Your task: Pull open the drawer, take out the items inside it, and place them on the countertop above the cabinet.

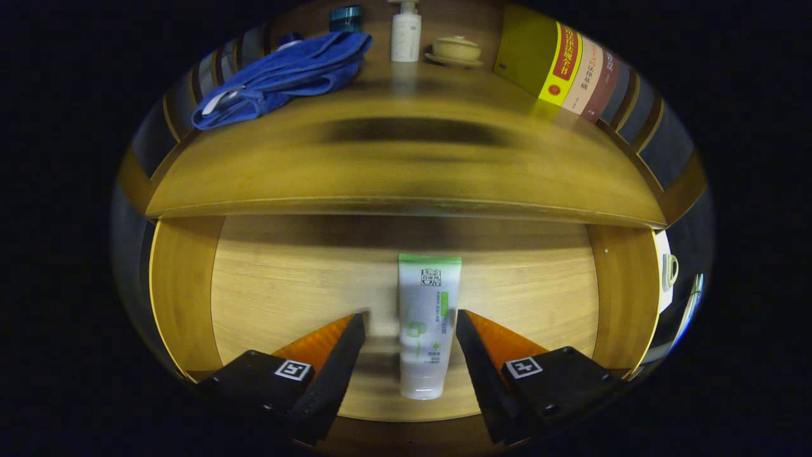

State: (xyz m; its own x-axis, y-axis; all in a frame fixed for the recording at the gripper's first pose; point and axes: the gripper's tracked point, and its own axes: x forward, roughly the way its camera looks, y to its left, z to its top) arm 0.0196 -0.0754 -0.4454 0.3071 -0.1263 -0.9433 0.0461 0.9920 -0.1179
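tube [429, 324] lies flat on floor of open drawer [285, 279], lower centre of frame, long axis running straight away from claw [410, 325], cap end nearest. claw wide, a finger on either side of tube, neither touching. desk [406, 171] above, upper frame.

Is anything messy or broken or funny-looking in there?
Nothing looks broken or spilled. The drawer is open and the white tube lies flat in it, between the open gripper fingers, which do not touch it. On the countertop the blue towel is loosely bunched, not folded, and the books lean over.
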